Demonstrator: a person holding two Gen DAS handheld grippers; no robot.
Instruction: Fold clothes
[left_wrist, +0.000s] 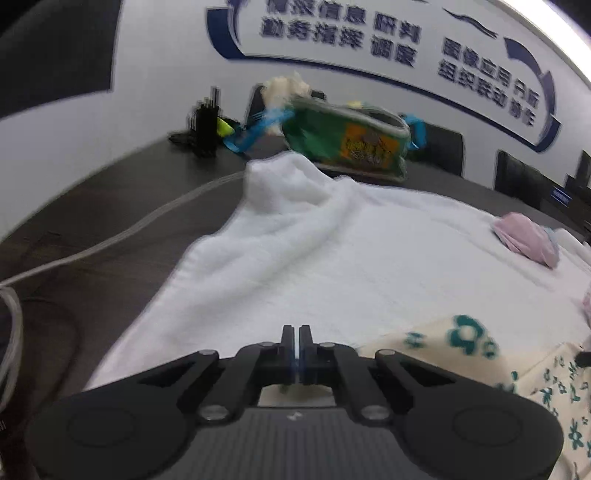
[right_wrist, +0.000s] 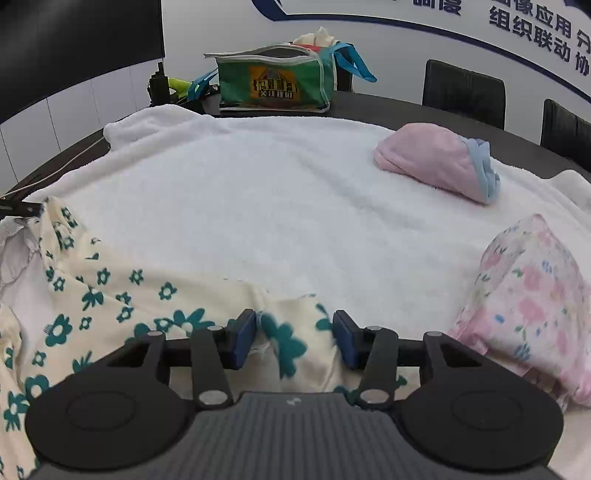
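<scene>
Right wrist view puts the cream garment with teal flowers (right_wrist: 122, 295) straight under you: it lies rumpled across the near edge of the white towel (right_wrist: 280, 192), spreading from the lower left toward the centre. Your right gripper (right_wrist: 294, 338) stands with its jaws apart, and a raised fold of that flowered cloth sits between the blue pads (right_wrist: 245, 338); the cloth comes up against the left pad, while you cannot tell whether the right pad touches it. At the far left edge of this view a dark fingertip of your other gripper reaches the garment's upper corner.

In the left wrist view, your left gripper (left_wrist: 298, 336) has its jaws pressed together over the towel, with nothing visible between the tips. The flowered garment (left_wrist: 480, 354) shows here at the lower right, just beside that gripper.

Farther out on the towel, a folded pink garment with blue trim (right_wrist: 436, 166) lies toward the far right, and a pink floral bundle (right_wrist: 532, 295) sits at the near right, well apart from the flowered piece. The towel covers a dark table (right_wrist: 406, 107). Behind it stands a green zip bag with blue straps (right_wrist: 273, 83), with pale cloth heaped behind its top, and a black stand (right_wrist: 159, 86) is to its left. A grey cable (left_wrist: 110, 240) runs along the table's left side. Black chairs (right_wrist: 463, 92) line the white wall bearing blue lettering (left_wrist: 340, 33).
</scene>
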